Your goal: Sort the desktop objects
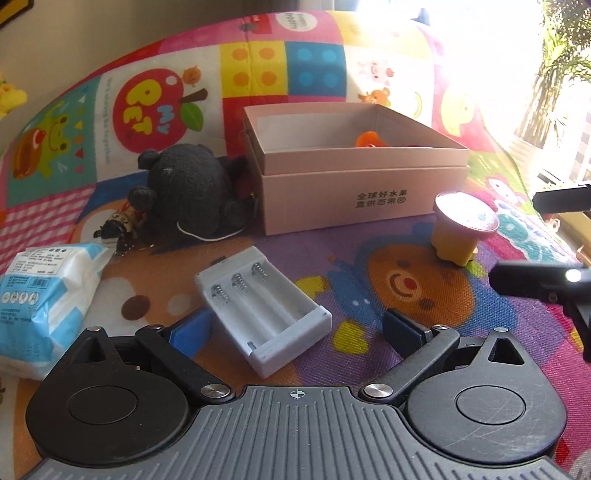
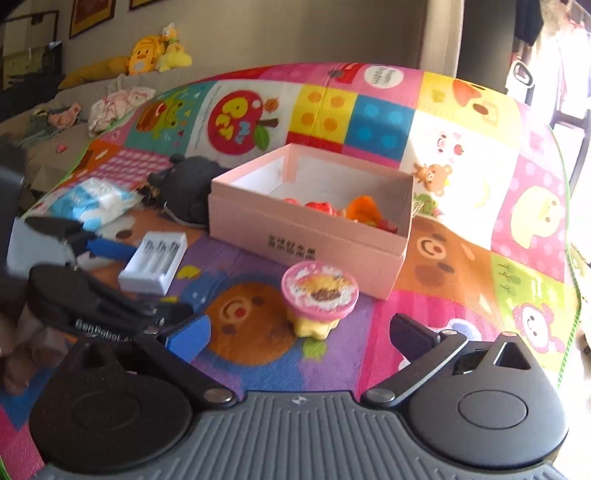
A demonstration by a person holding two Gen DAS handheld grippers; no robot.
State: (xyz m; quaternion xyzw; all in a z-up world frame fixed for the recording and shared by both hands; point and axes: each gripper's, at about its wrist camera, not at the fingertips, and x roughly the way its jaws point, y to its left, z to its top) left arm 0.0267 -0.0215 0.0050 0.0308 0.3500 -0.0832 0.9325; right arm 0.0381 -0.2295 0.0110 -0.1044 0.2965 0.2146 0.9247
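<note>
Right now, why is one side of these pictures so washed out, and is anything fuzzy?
Left wrist view: sunlight blows out the upper right corner, and glare whitens the pudding cup lid; the battery holder is sharp. Right wrist view: motion blur smears the pudding cup and pink box; the fisheye bends the mat into a dome.

Play mat [image 1: 369, 266]: multicoloured cartoon patchwork, lay flat beneath and ahead of the fingers. Yellow plush toys [image 2: 155, 55]: heaped far ahead and left of the fingers, on a beige sofa [image 2: 74, 96]. Crumpled pink-and-white cloth [image 2: 114, 105]: lay on that sofa, nearer than the plush. Framed pictures [image 2: 92, 14]: hung on the wall above. Potted palm [image 1: 554, 74]: stood far right, in glare.
</note>
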